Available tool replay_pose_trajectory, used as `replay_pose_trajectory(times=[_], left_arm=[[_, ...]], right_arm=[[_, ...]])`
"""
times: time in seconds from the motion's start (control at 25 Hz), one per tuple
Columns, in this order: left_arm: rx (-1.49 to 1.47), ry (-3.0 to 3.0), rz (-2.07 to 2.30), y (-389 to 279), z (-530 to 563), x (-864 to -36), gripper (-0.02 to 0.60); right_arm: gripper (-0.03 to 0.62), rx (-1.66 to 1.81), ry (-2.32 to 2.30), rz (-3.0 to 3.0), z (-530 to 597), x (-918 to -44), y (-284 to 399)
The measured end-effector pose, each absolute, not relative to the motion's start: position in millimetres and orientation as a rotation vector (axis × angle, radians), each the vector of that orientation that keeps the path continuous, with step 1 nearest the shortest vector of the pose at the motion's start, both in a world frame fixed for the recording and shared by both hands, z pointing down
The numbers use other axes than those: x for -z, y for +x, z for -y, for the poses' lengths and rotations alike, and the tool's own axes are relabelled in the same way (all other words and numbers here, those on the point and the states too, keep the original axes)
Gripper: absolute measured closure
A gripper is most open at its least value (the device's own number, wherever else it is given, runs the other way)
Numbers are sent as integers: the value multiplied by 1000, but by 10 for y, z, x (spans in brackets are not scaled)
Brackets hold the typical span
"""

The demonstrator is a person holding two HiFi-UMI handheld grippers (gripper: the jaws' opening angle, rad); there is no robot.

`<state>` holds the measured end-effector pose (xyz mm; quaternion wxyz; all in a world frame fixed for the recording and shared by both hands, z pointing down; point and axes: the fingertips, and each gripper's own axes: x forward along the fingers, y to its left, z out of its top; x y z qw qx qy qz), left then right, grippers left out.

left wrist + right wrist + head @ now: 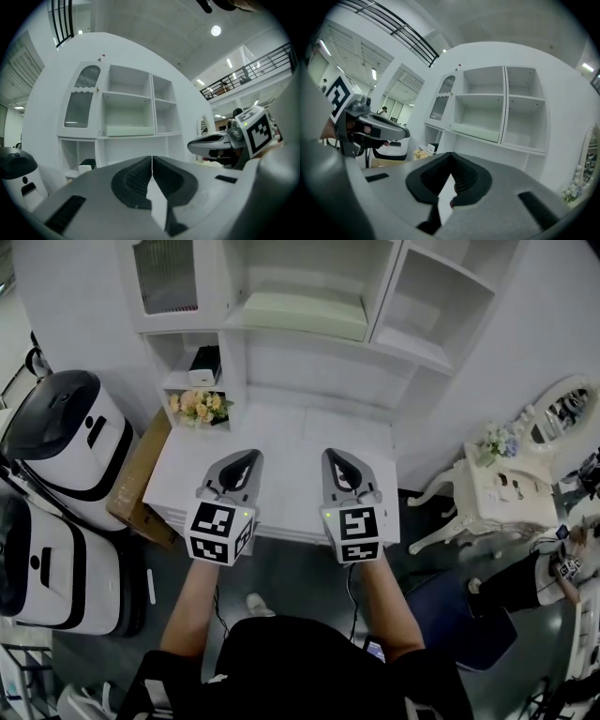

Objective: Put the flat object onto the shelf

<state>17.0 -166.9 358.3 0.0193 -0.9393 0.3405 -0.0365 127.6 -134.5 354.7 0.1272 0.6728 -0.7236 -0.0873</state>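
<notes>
Hovering side by side over the white tabletop [291, 442] in front of the shelf [389, 296], the left gripper [246, 457] and right gripper [337, 457] both have jaws pressed together, empty. The pale green flat object [300, 313] lies in the shelf's wide middle compartment.

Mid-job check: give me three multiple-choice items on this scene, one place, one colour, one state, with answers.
1. Where does the flat board lie?
A) desk top
B) shelf unit's wide middle compartment
C) floor

2. Its colour?
A) red
B) pale green
C) black

3. How do the left tongs and right tongs stand?
A) both shut, empty
B) both open
C) left shut on the board

1 B: it rests on that shelf.
2 B: it shows pale green against the white.
3 A: each pair's jaws meet with nothing between.
</notes>
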Motion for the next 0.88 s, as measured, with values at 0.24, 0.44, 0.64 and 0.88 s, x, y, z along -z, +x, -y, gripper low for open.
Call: replay_pose_trajectory(times=[0.24,0.44,0.64,0.88], left_arm=[[109,-2912,-1074,180,1426,-3593,574],[114,-2906,-1086,179,1263,-3612,574],[120,-2907,-1101,194,1110,-3652,575],[137,-2905,-1099,231,901,-3682,575]], right_arm=[[594,254,1949,2115,1096,-3581,1304],[594,249,1947,2125,936,-3609,1316],[594,251,1937,2125,779,-3638,1353],[594,244,1922,2135,581,-3690,1361]])
